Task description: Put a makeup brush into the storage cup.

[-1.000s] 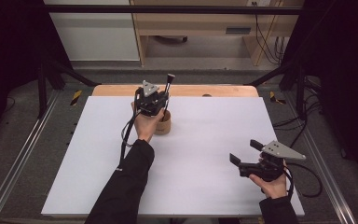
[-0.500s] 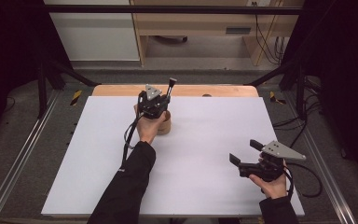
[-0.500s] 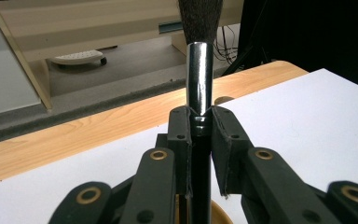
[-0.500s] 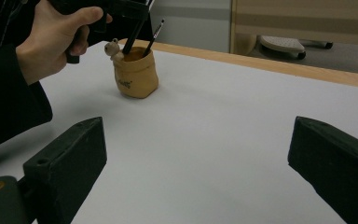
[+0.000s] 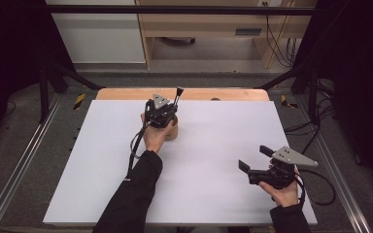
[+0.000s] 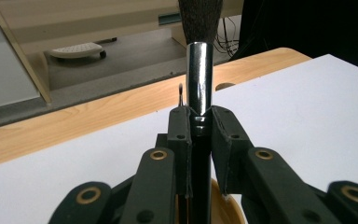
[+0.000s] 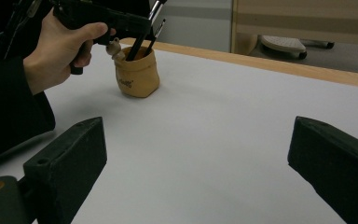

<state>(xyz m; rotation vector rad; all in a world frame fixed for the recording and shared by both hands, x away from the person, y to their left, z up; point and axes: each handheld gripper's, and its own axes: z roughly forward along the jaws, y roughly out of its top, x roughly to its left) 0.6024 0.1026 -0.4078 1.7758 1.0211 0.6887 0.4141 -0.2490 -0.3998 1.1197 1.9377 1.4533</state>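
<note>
Lowered since earlier, left gripper clamps brush partly into pouch at 12 o'clock; release remains; right gripper apart.

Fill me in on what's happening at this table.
A person works with tongs in each hand. The left tongs are shut on a makeup brush, bristles up, its lower end in a small tan pouch that stands near the far edge of the white table. Another thin brush stands in the pouch too. The right tongs rest open near the front right corner, holding nothing.
</note>
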